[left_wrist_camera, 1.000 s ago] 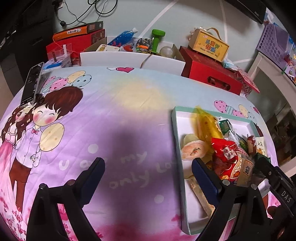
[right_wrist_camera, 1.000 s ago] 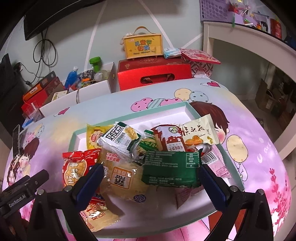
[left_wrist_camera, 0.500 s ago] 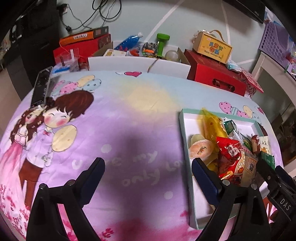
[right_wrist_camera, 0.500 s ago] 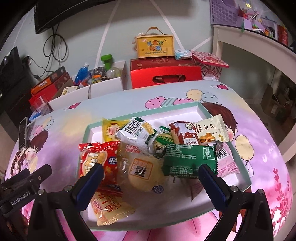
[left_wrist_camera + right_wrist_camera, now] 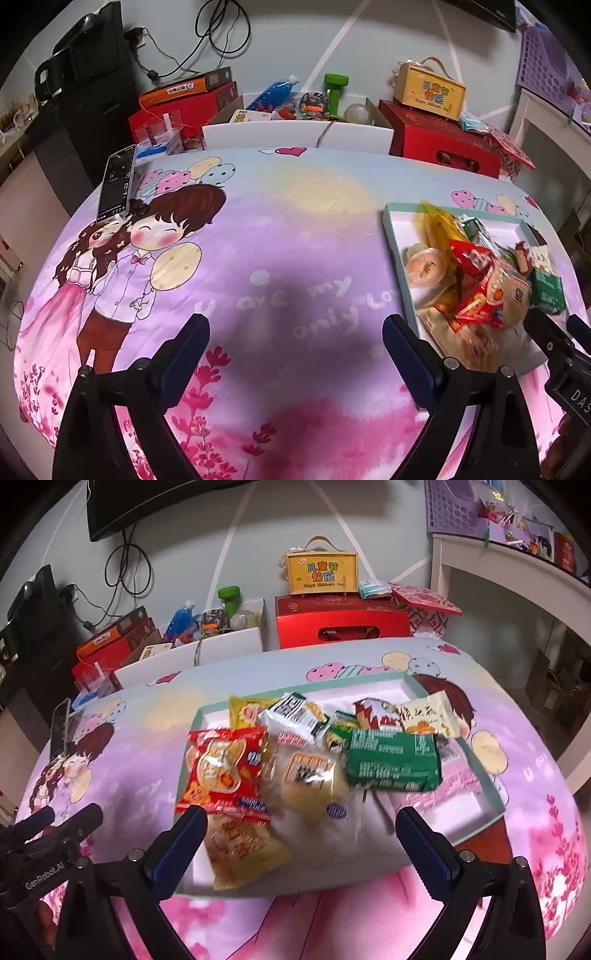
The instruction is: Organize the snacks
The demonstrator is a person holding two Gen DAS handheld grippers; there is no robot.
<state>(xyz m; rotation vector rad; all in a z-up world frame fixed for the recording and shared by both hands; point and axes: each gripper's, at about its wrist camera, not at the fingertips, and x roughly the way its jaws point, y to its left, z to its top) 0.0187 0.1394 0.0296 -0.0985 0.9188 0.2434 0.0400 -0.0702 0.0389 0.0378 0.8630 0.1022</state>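
Both grippers have backed off from the tray (image 5: 493, 797); right gripper (image 5: 301, 834) and left gripper (image 5: 295, 339) gape empty; the light, crinkly red packet (image 5: 221, 771) wants pinching by its edge

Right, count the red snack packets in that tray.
2 at least: a big red packet at the tray's left, a red-and-white one at the back. Others may be buried.

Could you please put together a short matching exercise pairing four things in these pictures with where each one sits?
Things:
1. green packet
2. red packet
3. phone
4. yellow gift box

Places:
A. on the red carton behind the table
B. left side of the tray
C. right side of the tray
D. propped at the table's far left edge

Pairs: 1-C, 2-B, 3-D, 4-A
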